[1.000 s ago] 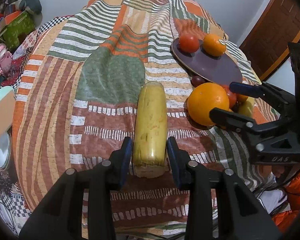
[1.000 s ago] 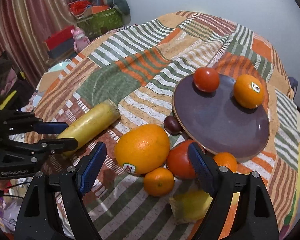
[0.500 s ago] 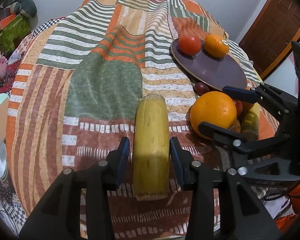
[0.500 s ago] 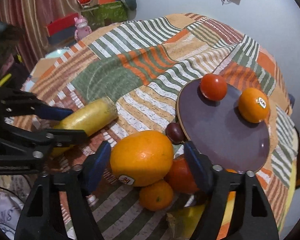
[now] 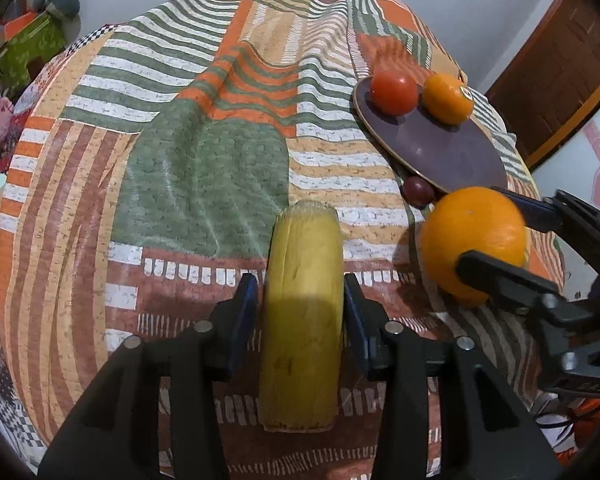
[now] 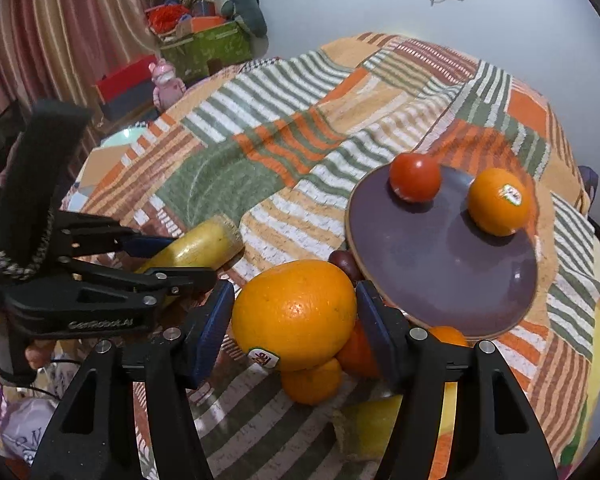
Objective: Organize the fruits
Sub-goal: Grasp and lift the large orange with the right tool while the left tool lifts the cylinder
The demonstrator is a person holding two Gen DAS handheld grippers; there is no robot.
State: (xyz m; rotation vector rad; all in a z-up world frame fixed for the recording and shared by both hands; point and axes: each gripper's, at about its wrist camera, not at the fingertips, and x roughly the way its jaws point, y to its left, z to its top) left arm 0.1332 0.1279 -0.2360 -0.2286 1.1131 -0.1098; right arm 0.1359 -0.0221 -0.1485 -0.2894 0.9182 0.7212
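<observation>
While the left gripper (image 5: 301, 304) is straddling a yellow banana (image 5: 302, 320) lying lengthwise on the striped patchwork cloth (image 5: 204, 168), its blue pads (image 5: 246, 312) are sitting right against the fruit's sides, though whether they are squeezing it is unclear. Just beside it, the right gripper (image 6: 296, 320) is closing both pads onto a large orange (image 6: 294, 316), which is resting near the rim of a dark purple plate (image 6: 460, 264). A tomato (image 6: 415, 177) and a smaller orange (image 6: 499, 202) are sitting on that plate, while a small dark fruit (image 6: 344, 263) is touching its edge.
</observation>
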